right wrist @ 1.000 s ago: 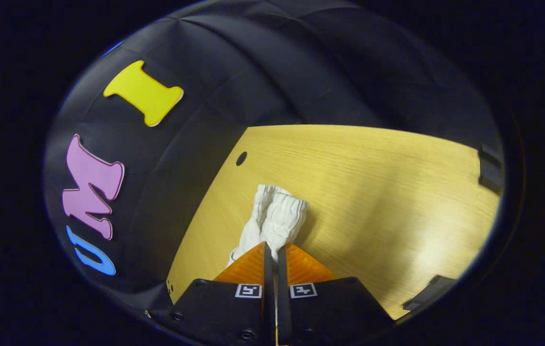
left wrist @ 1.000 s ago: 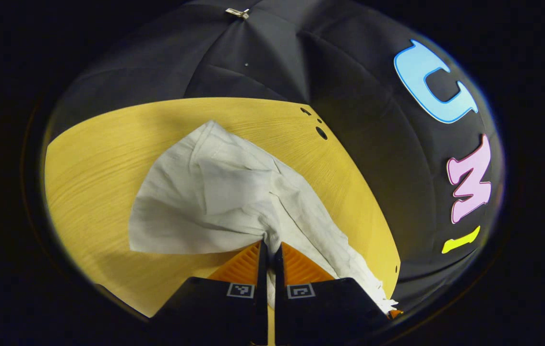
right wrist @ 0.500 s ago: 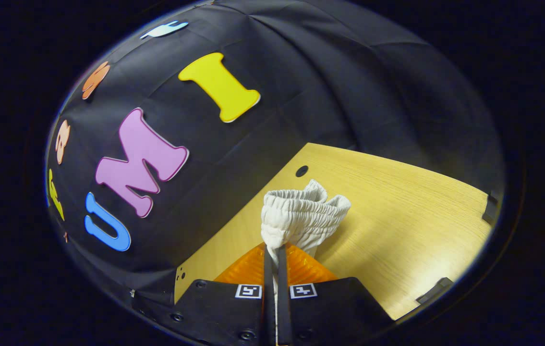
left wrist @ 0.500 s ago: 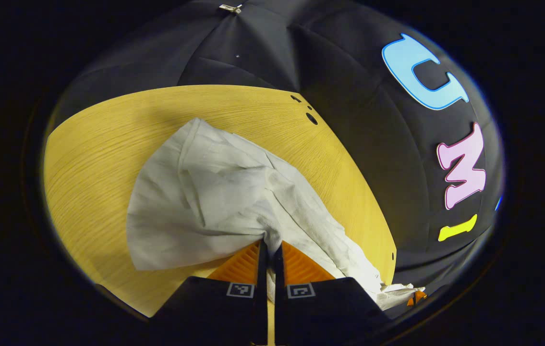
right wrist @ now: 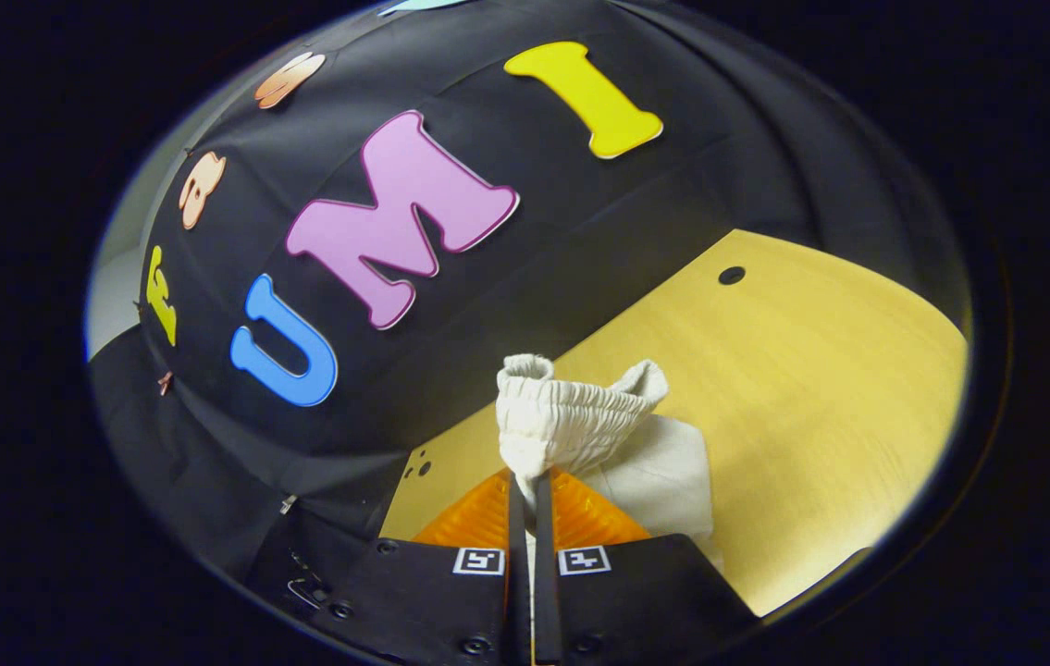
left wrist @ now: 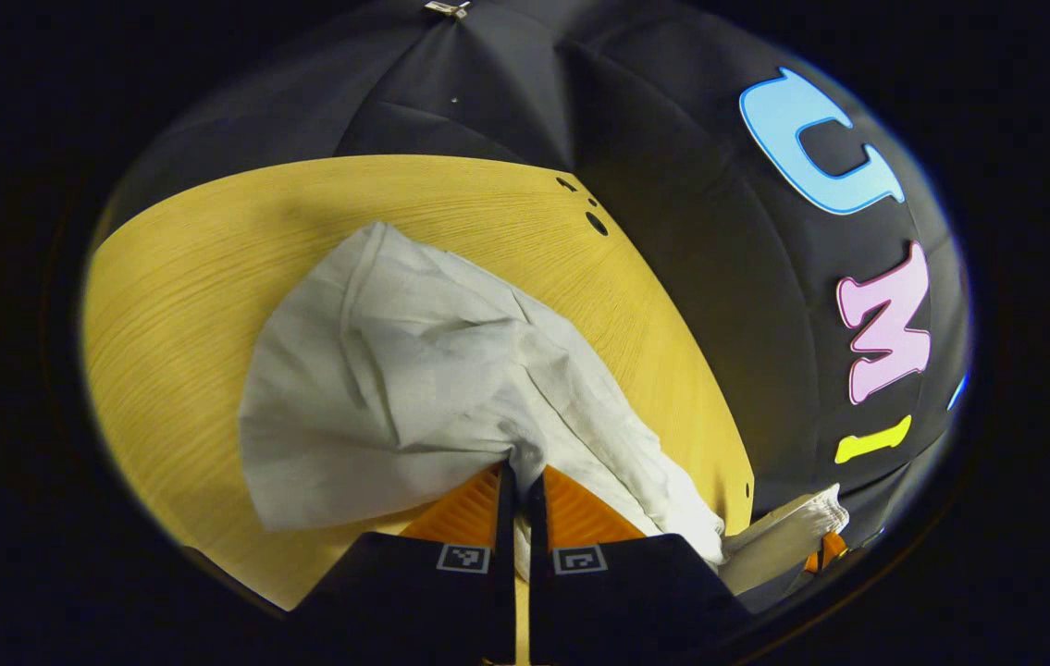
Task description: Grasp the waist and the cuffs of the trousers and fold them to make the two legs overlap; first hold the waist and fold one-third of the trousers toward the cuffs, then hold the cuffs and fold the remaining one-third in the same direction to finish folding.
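White trousers (left wrist: 413, 370) lie rumpled on the yellow wooden table (left wrist: 182, 296). My left gripper (left wrist: 520, 472) is shut on the near edge of the cloth, low over the table. From there a band of cloth runs to the lower right, where the waist end (left wrist: 788, 536) hangs in the air beside the right gripper (left wrist: 821, 553). In the right gripper view the ribbed elastic waistband (right wrist: 571, 412) stands bunched above my right gripper (right wrist: 532, 476), which is shut on it. It is held above the table (right wrist: 811, 370), with more white cloth (right wrist: 663, 481) hanging below.
The black booth wall stands close behind the table on both sides. Small round holes (left wrist: 596, 223) sit near the table's far corner, and another hole (right wrist: 732, 275) shows near the table's edge by the wall. Bare wood lies left of the trousers.
The right gripper has lifted the waistband off the table and turned toward the wall. In the left gripper view the waist end now hangs in the air. The left gripper has barely moved.
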`<state>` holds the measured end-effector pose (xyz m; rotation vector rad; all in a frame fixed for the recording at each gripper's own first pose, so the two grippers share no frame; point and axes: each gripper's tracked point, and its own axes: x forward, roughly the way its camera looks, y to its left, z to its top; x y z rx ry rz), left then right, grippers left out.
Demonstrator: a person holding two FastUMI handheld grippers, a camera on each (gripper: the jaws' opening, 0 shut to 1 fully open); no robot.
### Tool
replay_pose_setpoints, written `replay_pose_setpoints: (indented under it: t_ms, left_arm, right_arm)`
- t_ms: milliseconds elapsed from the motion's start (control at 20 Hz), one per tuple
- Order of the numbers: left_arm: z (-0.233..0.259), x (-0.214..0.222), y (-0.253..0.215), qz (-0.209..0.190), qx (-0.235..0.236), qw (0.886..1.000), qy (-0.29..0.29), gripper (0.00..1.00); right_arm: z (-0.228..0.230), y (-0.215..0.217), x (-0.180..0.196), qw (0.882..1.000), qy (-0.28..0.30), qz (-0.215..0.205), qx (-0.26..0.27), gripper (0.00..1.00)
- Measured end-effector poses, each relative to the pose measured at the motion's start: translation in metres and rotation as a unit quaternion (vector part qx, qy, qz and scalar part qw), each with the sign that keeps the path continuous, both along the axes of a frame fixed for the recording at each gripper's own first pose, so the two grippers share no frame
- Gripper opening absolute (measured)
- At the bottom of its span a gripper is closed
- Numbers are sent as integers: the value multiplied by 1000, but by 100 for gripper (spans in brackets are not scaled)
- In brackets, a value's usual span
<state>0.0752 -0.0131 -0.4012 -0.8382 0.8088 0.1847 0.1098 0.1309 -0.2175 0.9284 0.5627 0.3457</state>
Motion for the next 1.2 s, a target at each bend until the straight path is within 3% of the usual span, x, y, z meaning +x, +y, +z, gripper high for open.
replay_pose_setpoints:
  t_ms: [450, 650, 750, 800, 850, 900, 1000, 1050, 1200]
  left_arm:
    - [-2, 6, -12, -38, 7, 999, -3, 11]
    - [-2, 6, -11, -35, 0, 999, -5, 11]
    - [-3, 6, -11, -33, 0, 999, -6, 11]
    - [-2, 8, -11, -33, 0, 999, -6, 11]
    - [-3, 7, -12, -33, 0, 999, -6, 11]
    - [-3, 8, -11, -32, 0, 999, -6, 11]
    - [-2, 8, -10, -27, -4, 1000, -8, 11]
    - [-2, 8, -11, -23, -7, 1000, -9, 11]
    - [-1, 9, -10, -9, -18, 1000, -11, 11]
  right_arm:
    - [-16, 107, -39, 994, 19, 105, -5, 6]
    - [-44, 147, -67, 985, 61, 159, -8, 7]
    - [-57, 162, -80, 978, 91, 189, 1, 10]
    - [-63, 170, -87, 974, 105, 199, 3, 18]
    - [-68, 175, -92, 971, 117, 209, 7, 10]
    - [-69, 181, -97, 968, 126, 218, 15, 28]
    - [-64, 189, -107, 962, 135, 234, 41, 42]
    - [-61, 188, -111, 960, 135, 240, 54, 47]
    - [-46, 182, -105, 960, 128, 237, 81, 48]
